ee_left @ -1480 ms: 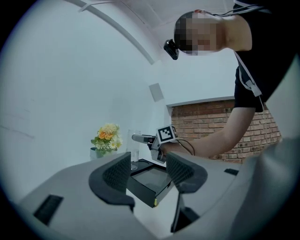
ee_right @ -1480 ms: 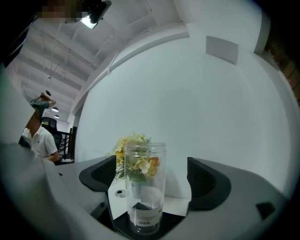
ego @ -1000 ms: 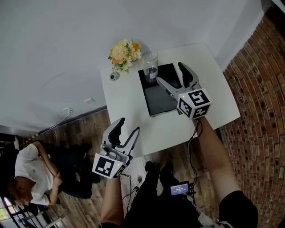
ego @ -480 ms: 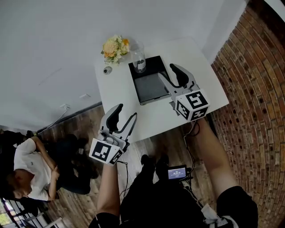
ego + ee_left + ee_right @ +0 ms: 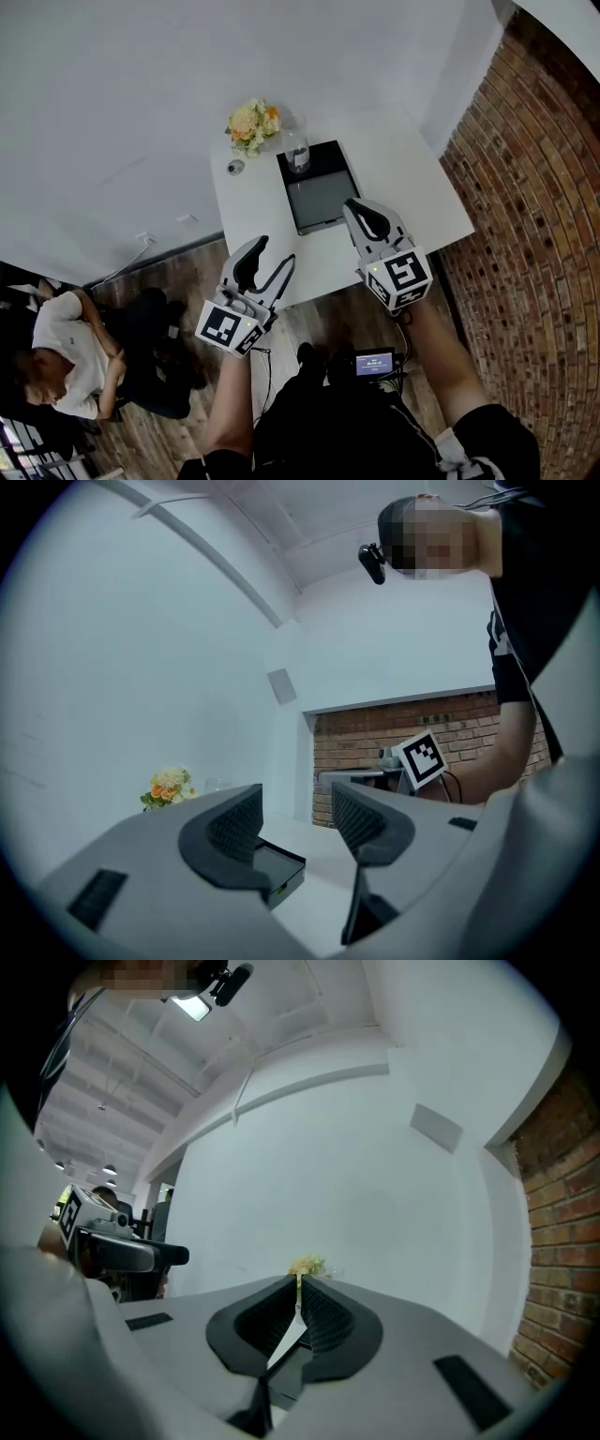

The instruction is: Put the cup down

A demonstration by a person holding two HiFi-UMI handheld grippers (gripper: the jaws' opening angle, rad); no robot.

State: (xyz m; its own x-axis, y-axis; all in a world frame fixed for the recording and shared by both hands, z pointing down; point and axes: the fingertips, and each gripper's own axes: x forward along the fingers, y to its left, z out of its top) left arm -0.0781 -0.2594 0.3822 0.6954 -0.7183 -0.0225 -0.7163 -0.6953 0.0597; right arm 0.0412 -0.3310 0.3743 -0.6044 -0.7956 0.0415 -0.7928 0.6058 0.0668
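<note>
The clear cup [image 5: 297, 150] stands upright on the far end of a black tray [image 5: 322, 195] on the white table [image 5: 412, 178]; no gripper touches it. My right gripper [image 5: 360, 212] is over the table's near side, short of the tray, shut with nothing between its jaws. The right gripper view shows these jaws [image 5: 298, 1286] pressed together, pointing toward the flowers [image 5: 307, 1266]. Off the table's near left edge, my left gripper [image 5: 270, 262] is open and empty. In the left gripper view the tray [image 5: 278, 869] lies beyond the spread jaws, with the cup [image 5: 217, 785] faint behind.
A small bouquet [image 5: 251, 124] and a small round object [image 5: 235, 167] sit at the table's far left corner. A brick wall [image 5: 534, 234] runs along the right. A person [image 5: 56, 347] sits on the wooden floor at the lower left.
My right gripper has shut and pulled back from the tray toward the table's near edge. The cup has stayed standing on the tray. The left gripper has kept open.
</note>
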